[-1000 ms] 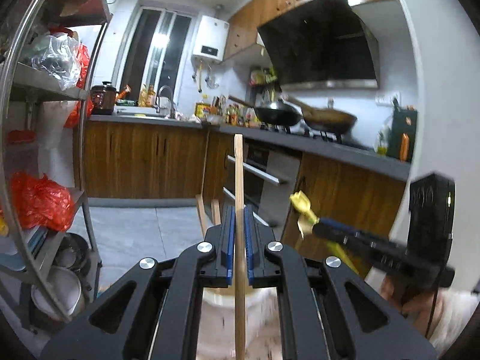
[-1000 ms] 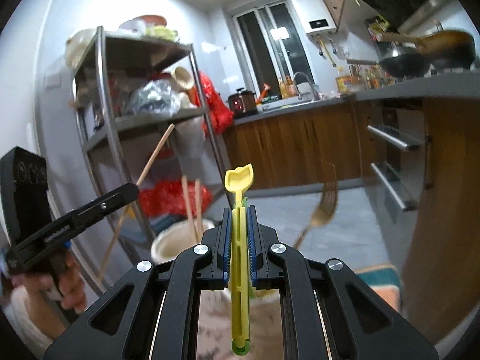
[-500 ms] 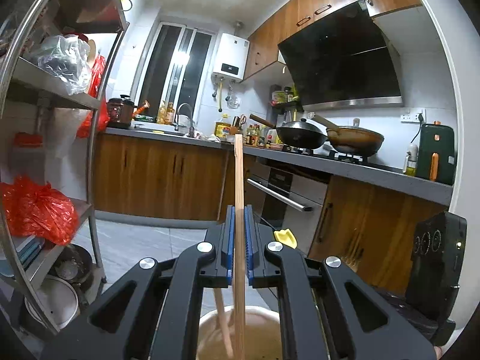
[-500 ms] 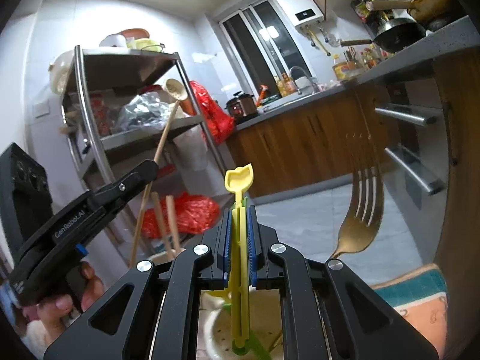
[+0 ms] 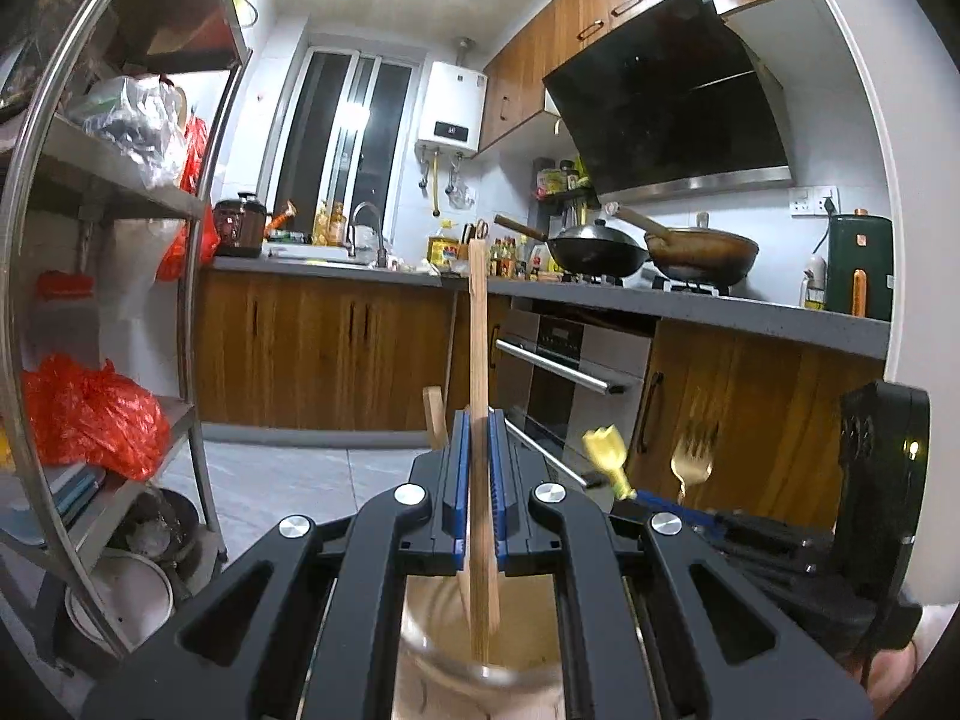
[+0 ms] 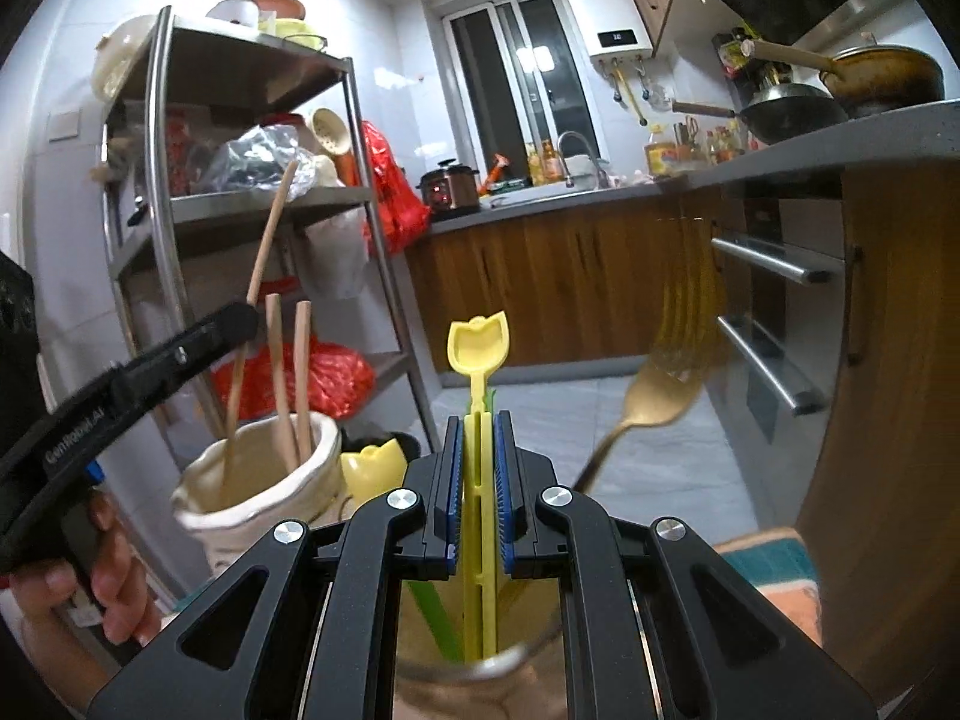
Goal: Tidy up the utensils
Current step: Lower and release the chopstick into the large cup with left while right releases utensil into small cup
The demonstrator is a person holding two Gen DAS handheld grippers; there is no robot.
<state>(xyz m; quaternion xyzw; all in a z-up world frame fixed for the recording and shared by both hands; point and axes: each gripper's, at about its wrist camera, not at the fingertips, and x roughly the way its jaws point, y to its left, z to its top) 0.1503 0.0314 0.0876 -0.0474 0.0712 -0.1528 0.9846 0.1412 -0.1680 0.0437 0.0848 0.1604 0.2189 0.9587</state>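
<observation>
My left gripper (image 5: 478, 420) is shut on a wooden chopstick (image 5: 478, 324) that stands upright. Its lower end reaches into the cream ceramic holder (image 5: 528, 630) below. In the right wrist view the same left gripper (image 6: 237, 324) holds that chopstick (image 6: 267, 240) over the holder (image 6: 258, 492), where two more chopsticks (image 6: 303, 378) stand. My right gripper (image 6: 478, 420) is shut on a yellow plastic spoon (image 6: 478, 348), bowl end up. The spoon's lower end dips into a clear jar (image 6: 480, 669) with a green stick (image 6: 435, 618) and a gold fork (image 6: 654, 396).
A metal shelf rack (image 5: 198, 360) with red bags (image 5: 90, 414) and pots stands on the left. Wooden cabinets, an oven (image 5: 564, 360) and a grey counter (image 5: 750, 312) with two woks run along the right. Another yellow spoon (image 6: 372, 468) sits between holder and jar. A hand (image 6: 114, 588) grips the left tool.
Both grippers have sunk with their utensils still clamped. The chopstick's end now reaches into the ceramic holder and the yellow spoon's end into the jar.
</observation>
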